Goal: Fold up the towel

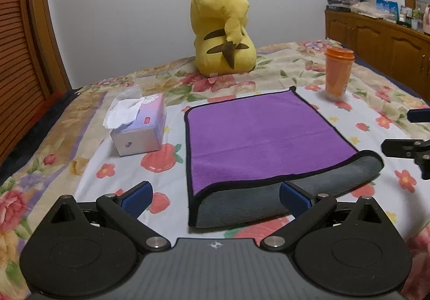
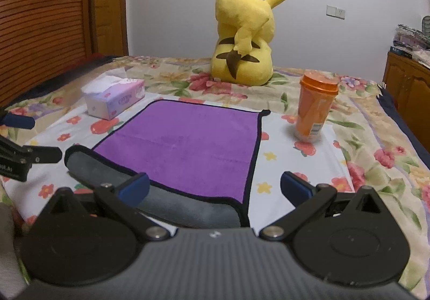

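Observation:
A purple towel (image 1: 258, 136) with black edging and a grey underside lies on the floral bedspread. Its near edge is folded back, so a grey strip (image 1: 268, 200) shows. My left gripper (image 1: 215, 196) is open and empty, just in front of the towel's near left corner. The towel also shows in the right wrist view (image 2: 188, 144), with the grey fold (image 2: 174, 206) along its near edge. My right gripper (image 2: 213, 187) is open and empty, over the towel's near right corner. Each gripper shows at the edge of the other's view.
A tissue box (image 1: 139, 125) sits left of the towel, and an orange lidded cup (image 1: 338, 71) stands at its far right. A yellow plush toy (image 1: 223, 28) sits behind. Wooden cabinets (image 1: 376, 39) stand to the right, and a slatted wooden door (image 1: 18, 58) to the left.

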### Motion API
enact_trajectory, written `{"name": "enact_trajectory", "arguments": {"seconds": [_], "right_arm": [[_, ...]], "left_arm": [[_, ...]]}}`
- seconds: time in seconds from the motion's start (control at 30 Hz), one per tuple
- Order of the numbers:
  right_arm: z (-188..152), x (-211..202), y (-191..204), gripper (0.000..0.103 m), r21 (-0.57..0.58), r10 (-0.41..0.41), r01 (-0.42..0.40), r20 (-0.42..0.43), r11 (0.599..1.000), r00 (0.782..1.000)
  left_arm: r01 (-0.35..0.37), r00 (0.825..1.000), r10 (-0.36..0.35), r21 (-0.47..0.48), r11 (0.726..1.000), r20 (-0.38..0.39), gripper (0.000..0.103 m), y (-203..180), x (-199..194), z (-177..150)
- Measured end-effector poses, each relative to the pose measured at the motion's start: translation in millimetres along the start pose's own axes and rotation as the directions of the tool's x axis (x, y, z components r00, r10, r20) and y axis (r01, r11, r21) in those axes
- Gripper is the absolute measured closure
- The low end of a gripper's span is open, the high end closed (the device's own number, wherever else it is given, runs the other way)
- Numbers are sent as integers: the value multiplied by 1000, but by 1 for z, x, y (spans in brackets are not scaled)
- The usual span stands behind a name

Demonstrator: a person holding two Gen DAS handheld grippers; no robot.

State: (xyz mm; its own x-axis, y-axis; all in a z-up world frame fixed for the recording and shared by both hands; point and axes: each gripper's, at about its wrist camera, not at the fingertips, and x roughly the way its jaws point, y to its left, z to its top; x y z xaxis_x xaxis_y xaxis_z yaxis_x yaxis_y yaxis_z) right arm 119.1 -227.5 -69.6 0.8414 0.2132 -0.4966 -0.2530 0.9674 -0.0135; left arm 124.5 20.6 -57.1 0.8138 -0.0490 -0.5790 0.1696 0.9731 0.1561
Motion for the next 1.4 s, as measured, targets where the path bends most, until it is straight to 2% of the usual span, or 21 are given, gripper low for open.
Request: {"name": "enact_trajectory", "arguments": {"seconds": [0.17, 0.43, 0.57, 0.63, 0.7, 0.87, 1.3, 1.33, 1.37, 1.4], "right_arm": [[1, 7, -2, 0, 1, 9, -9, -14, 1000, 1000], [1, 21, -4, 0, -10, 14, -15, -45, 1000, 999], [1, 28, -5, 0, -16, 15, -16, -63, 1000, 998], [0, 32, -6, 0, -16, 16, -17, -74, 1000, 997], [-1, 35, -6, 0, -16, 16, -18, -86, 1000, 996], [-2, 44, -8, 0, -21, 20, -22, -111, 1000, 994], [-7, 62, -12, 1, 7, 56, -55, -191, 998, 980], [-8, 64, -13, 3, 12, 60, -59, -196, 998, 979], [-8, 65, -13, 12, 18, 65, -63, -201, 998, 977], [-8, 66, -14, 15, 24, 70, -66, -210, 998, 975]], "left_arm": [[2, 1000, -2, -5, 1000, -20, 3, 8, 11, 2], [44, 997, -43, 8, 999, -60, 26, 12, 26, 2], [53, 995, -52, 10, 999, -85, 31, 15, 36, 2], [73, 992, -74, -16, 997, -103, 37, 19, 42, 2], [89, 989, -92, -35, 995, -114, 38, 23, 46, 1], [79, 989, -81, -22, 997, -122, 39, 26, 56, 0], [105, 975, -114, -59, 993, -189, 62, 38, 78, -5], [107, 974, -117, -62, 992, -192, 64, 38, 78, -5], [110, 973, -121, -65, 992, -195, 65, 38, 79, -5], [113, 972, -124, -68, 991, -200, 67, 38, 80, -6]]}}
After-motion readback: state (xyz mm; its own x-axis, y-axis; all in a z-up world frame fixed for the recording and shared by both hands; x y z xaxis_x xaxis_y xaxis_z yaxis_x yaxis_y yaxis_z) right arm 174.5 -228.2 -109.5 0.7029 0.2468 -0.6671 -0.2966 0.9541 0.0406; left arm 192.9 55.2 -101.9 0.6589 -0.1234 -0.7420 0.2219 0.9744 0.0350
